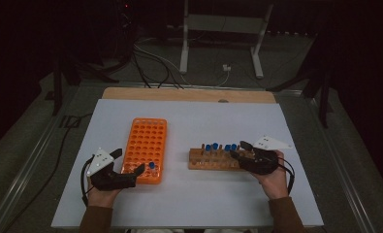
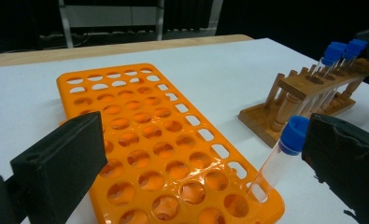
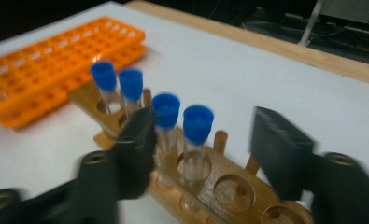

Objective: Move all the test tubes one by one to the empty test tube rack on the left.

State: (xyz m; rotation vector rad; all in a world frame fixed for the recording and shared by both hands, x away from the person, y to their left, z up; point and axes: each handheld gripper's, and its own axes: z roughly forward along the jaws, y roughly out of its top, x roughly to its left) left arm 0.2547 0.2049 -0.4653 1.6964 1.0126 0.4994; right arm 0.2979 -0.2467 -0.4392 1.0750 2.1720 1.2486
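Left gripper (image 1: 129,162) stood near the front-left corner of the white worktop (image 1: 218,204), its jaws spread wide on either side of the near right corner of the orange rack (image 1: 145,148). Between them, touched by neither pad, a capped tube (image 2: 279,156) leaned in a hole at that corner, its blue cap close to the right-hand jaw in the left gripper view. By my reading that tube had been set down and let go, so the left hand's part of this step looked done.

Farther right, toward the middle of the worktop's front half, the wooden rack (image 1: 215,159) held four more blue-capped tubes in a row. Right gripper (image 1: 241,149) hung over the rack's right end, jaws part-way in but not gripping. In the right gripper view the end tube (image 3: 196,140), nearest the empty holes, stood between the pads with a clear gap on one side, and the other pad sat close by the third tube (image 3: 165,122).

The step in hand seemed to be fetching the next tube. The coming move would call for centring on the end tube alone, clamping below its cap, then lifting straight up so its neighbour is not dragged.
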